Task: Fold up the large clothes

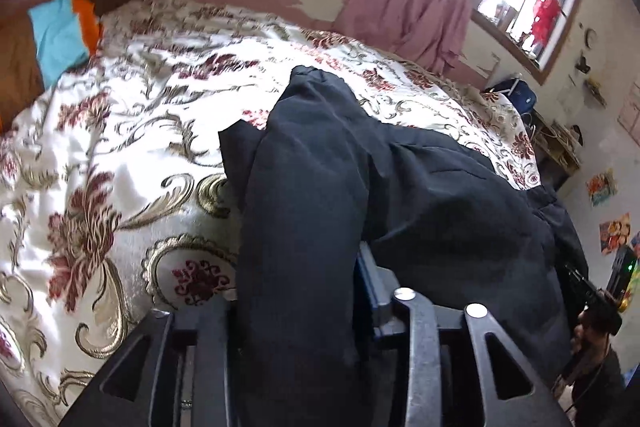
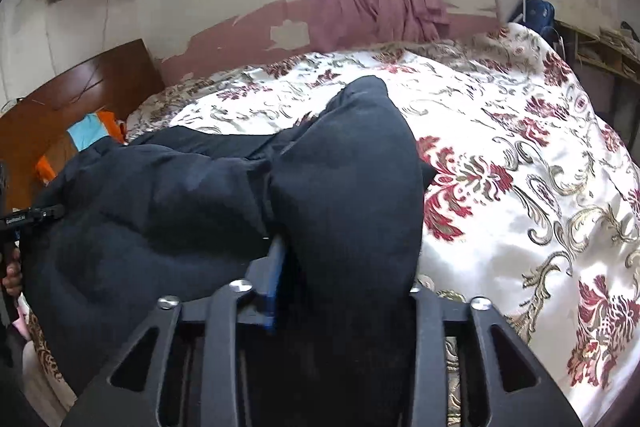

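Now lying across the bed (image 1: 120,147), bunched in dark folds: the garment (image 1: 420,187). Running between the fingers of the left gripper (image 1: 304,307), part-open, pads hidden under cloth, so grip impossible to tell. Draping likewise through the right gripper (image 2: 344,287), its blue pad (image 2: 276,267) showing beside the fold.

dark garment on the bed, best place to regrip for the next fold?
Likely the dark garment's far rounded end, which humps above the floral bedspread. Come from above with the tongs straddling the ridge; the flat parts give no edge to pinch.
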`<state>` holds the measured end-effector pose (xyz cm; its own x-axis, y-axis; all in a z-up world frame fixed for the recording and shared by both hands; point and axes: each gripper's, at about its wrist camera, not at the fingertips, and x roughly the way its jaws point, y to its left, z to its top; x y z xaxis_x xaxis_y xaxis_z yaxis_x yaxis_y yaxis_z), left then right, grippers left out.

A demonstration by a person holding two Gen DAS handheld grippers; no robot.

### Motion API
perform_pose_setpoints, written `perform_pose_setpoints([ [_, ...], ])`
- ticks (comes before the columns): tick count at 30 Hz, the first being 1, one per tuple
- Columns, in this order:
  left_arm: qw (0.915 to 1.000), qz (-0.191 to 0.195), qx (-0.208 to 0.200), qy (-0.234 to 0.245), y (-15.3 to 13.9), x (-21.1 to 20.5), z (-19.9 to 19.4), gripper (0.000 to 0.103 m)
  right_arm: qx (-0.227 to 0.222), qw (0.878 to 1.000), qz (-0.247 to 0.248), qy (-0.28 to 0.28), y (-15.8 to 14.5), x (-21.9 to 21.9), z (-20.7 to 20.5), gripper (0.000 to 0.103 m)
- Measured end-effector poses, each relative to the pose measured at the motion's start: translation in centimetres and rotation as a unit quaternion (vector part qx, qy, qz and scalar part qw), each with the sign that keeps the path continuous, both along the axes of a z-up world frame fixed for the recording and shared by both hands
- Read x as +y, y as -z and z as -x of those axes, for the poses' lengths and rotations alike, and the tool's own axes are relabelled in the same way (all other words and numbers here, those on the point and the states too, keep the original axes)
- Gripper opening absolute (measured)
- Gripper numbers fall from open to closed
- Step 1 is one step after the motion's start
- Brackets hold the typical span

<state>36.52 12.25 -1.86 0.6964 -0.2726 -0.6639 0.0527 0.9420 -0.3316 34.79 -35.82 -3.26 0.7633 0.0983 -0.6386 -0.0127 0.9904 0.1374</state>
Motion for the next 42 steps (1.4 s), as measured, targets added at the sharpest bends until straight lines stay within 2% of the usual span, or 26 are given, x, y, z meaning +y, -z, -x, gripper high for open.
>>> perform_pose_setpoints([
  [2, 0.9997, -0.015, 0.006, -0.019, 0.4, 0.1, 0.2, 0.064, 0.009, 1.000, 0.012, 0.006, 0.1, 0.1, -0.1, 0.059],
  [4, 0.9991, -0.025, 0.006, -0.035, 0.4, 0.1, 0.5, 0.083, 0.009, 1.000, 0.025, 0.016, -0.2, 0.3, 0.3, 0.069],
  [5, 0.9989, -0.023, 0.002, -0.041, 0.3, 0.3, 0.9, 0.086, 0.004, 0.999, 0.033, 0.023, -0.4, 0.4, 0.6, 0.076],
  [7, 0.9986, -0.024, -0.004, -0.048, 0.0, 0.3, 1.4, 0.088, -0.008, 0.998, 0.054, 0.043, -1.0, 0.7, 1.2, 0.084],
  [10, 0.9975, -0.040, -0.011, -0.058, -0.6, 0.2, 2.3, 0.090, -0.021, 0.996, 0.071, 0.058, -2.0, 1.2, 2.1, 0.087],
  [17, 0.9919, -0.083, -0.056, -0.079, -3.3, -1.3, 5.0, 0.096, -0.059, 0.994, 0.064, 0.071, -4.4, 2.3, 5.0, 0.091],
  [23, 0.9887, -0.094, -0.095, -0.069, -5.7, -3.2, 7.6, 0.099, -0.096, 0.992, 0.055, 0.055, -6.9, 3.9, 8.3, 0.093],
  [33, 0.9824, -0.107, -0.149, -0.034, -8.5, -7.0, 13.0, 0.103, -0.126, 0.990, 0.049, 0.032, -9.5, 6.5, 13.1, 0.093],
  [38, 0.9804, -0.096, -0.168, -0.038, -9.1, -8.1, 15.6, 0.103, -0.135, 0.990, 0.030, 0.016, -10.3, 7.5, 15.6, 0.093],
  [42, 0.9771, -0.109, -0.180, -0.031, -9.2, -9.2, 17.6, 0.103, -0.144, 0.989, 0.029, 0.010, -10.6, 8.2, 17.4, 0.094],
])
